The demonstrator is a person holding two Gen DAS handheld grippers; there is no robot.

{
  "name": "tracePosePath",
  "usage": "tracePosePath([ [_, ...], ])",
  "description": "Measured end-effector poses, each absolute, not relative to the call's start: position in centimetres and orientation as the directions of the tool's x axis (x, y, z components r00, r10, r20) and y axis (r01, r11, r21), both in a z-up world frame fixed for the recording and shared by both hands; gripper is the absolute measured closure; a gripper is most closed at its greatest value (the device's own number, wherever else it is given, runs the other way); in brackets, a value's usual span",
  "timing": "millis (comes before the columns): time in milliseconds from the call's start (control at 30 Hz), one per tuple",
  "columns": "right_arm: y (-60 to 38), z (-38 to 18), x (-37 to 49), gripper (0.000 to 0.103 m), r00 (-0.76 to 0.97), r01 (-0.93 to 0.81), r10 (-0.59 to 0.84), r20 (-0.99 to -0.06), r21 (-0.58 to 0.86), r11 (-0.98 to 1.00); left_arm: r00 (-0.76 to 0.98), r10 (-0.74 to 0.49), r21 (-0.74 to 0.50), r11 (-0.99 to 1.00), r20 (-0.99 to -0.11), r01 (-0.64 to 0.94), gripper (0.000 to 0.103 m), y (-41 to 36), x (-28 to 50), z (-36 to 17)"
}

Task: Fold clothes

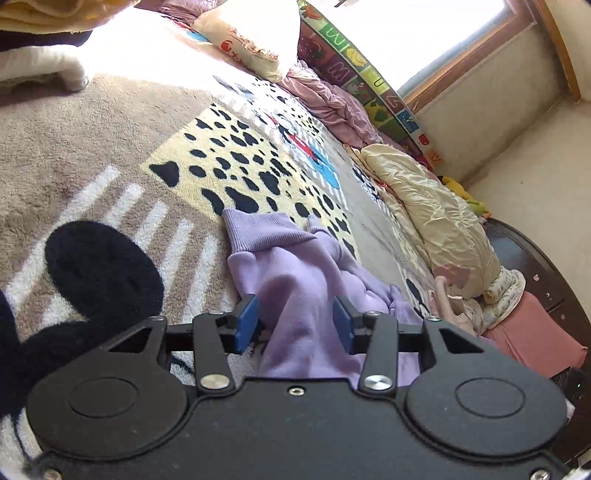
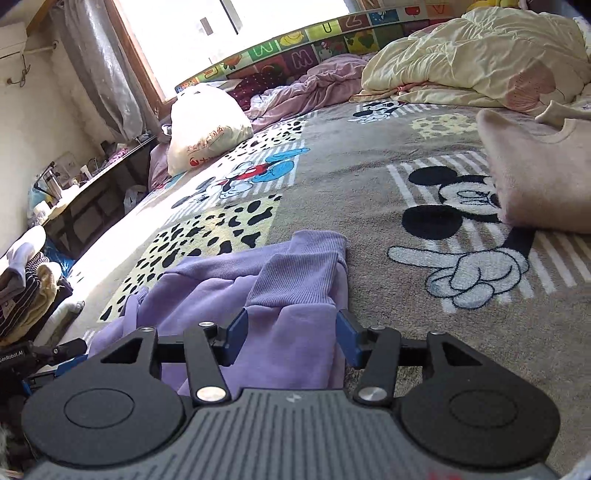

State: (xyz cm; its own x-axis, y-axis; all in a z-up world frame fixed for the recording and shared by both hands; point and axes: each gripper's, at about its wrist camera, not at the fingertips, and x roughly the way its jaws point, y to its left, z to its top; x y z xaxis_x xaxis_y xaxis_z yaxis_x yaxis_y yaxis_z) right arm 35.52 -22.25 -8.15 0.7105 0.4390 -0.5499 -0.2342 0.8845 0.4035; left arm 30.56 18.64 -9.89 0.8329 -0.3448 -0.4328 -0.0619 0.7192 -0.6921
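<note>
Nearest, in the left wrist view: left gripper [image 1: 294, 325] with blue pads spread wide, a rumpled fold of the lilac sweatshirt [image 1: 295, 295] running up between them, cloth near both pads but not pinched. Lying on the cartoon-print blanket [image 1: 92, 147], ribbed cuff [image 1: 266, 230] pointing away from the fingers. In the right wrist view: right gripper [image 2: 290, 334] likewise parted, straddling a sleeve of the same sweatshirt [image 2: 288, 332], a second ribbed cuff [image 2: 295, 280] just ahead of the fingertips, fabric edges close to each pad, no squeeze visible. At the far left edge of that view, part of the other tool, lettering "GenRobot.AI" [image 2: 11, 357] readable.

Farther out: folded pinkish garment [image 2: 535, 177] on the blanket to the right, well apart from the sweatshirt. White bag [image 2: 207, 125] with red writing, too small to read. Crumpled cream quilt [image 2: 480, 55] and mauve bedding [image 2: 314, 85] behind. Alphabet mat [image 2: 295, 51] along the wall, letters "M", "W", "U", "Z" legible. Window [image 2: 184, 29] beyond.
</note>
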Motion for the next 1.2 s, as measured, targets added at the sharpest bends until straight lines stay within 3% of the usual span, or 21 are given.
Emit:
tracePosePath([
  [133, -23.2, -9.9, 33.3, 0.041, 0.672, -0.207, 0.463, -0.578, 0.453, 0.867, 0.839, -0.342, -0.659, 0.751, -0.422, -0.025, 0.053, 18.2, 29.1, -8.5],
  [267, -23.0, -10.9, 33.2, 0.043, 0.676, -0.235, 0.504, -0.537, 0.491, 0.839, 0.829, -0.356, -0.563, 0.824, -0.432, 0.061, 0.05, 15.7, 28.0, -7.3],
  [467, -21.8, -11.3, 35.2, 0.047, 0.674, -0.267, 0.5, -0.543, 0.452, 0.851, 0.812, -0.276, -0.399, 0.915, -0.514, 0.059, 0.049, 13.9, 30.3, -8.5],
  [667, -22.2, -11.8, 37.3, 0.047, 0.671, -0.302, 0.537, -0.511, 0.474, 0.827, 0.774, -0.328, -0.541, 0.841, -0.542, -0.023, 0.05, 16.3, 32.5, -11.4],
  [733, -22.6, -12.1, 37.8, 0.063, 0.655, -0.305, 0.571, -0.495, 0.518, 0.799, 0.769, -0.376, -0.613, 0.789, -0.517, -0.027, 0.051, 16.9, 32.8, -12.0],
  [767, -22.9, -12.4, 37.9, 0.072, 0.657, -0.293, 0.571, -0.492, 0.532, 0.795, 0.768, -0.391, -0.644, 0.764, -0.507, -0.036, 0.053, 17.3, 32.9, -12.4],
  [800, -23.1, -12.7, 38.0, 0.078, 0.659, -0.287, 0.57, -0.491, 0.536, 0.794, 0.767, -0.403, -0.67, 0.741, -0.499, -0.046, 0.067, 17.7, 33.2, -12.8],
  [967, -23.0, -12.2, 37.5, 0.094, 0.676, -0.317, 0.591, -0.44, 0.55, 0.772, 0.781, -0.417, -0.715, 0.697, -0.465, -0.054, 0.088, 18.2, 33.5, -13.3],
  [1200, -27.9, -9.3, 35.6, 0.094, 0.786, -0.25, 0.511, -0.347, 0.578, 0.777, 0.847, -0.264, -0.583, 0.81, -0.461, -0.064, 0.094, 18.5, 31.4, -10.3],
])
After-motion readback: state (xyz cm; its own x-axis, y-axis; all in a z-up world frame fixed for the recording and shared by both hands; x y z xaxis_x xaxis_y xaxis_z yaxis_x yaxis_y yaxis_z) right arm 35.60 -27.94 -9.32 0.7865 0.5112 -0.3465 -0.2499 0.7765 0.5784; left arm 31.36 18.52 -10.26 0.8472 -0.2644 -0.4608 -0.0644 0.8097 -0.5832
